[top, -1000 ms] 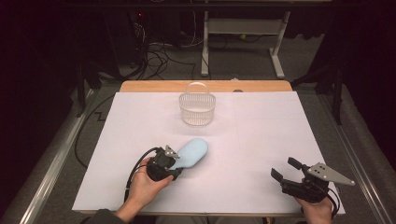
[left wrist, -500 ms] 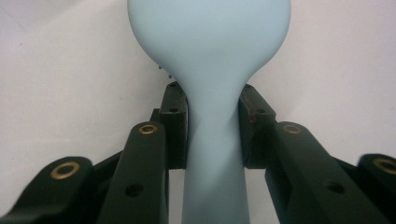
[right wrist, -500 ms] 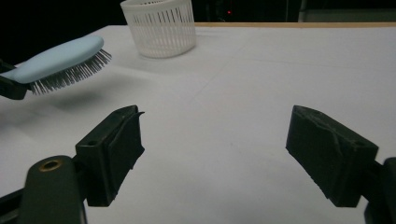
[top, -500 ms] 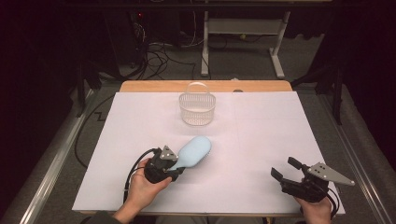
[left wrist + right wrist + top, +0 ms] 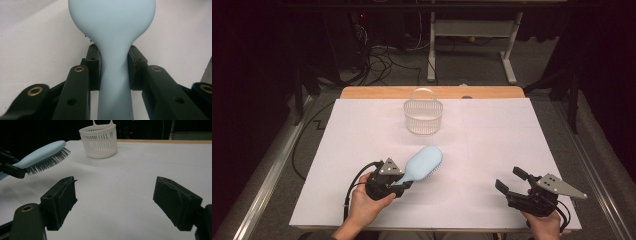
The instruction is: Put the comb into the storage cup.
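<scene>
From above, one brush (image 5: 424, 163) lies near the front of the table (image 5: 512, 140), its handle pinched by the left gripper (image 5: 404, 179). One basket (image 5: 423, 116) stands behind. The right gripper (image 5: 508, 182) is spread wide.

The left gripper view shows both pads (image 5: 93, 67) pressing the handle.

The right gripper view shows the bristles pointing down, above the table.

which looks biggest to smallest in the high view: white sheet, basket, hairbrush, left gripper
1. white sheet, by far
2. basket
3. hairbrush and left gripper: look alike, and the gripper hides part of the handle, so no ranking
</scene>
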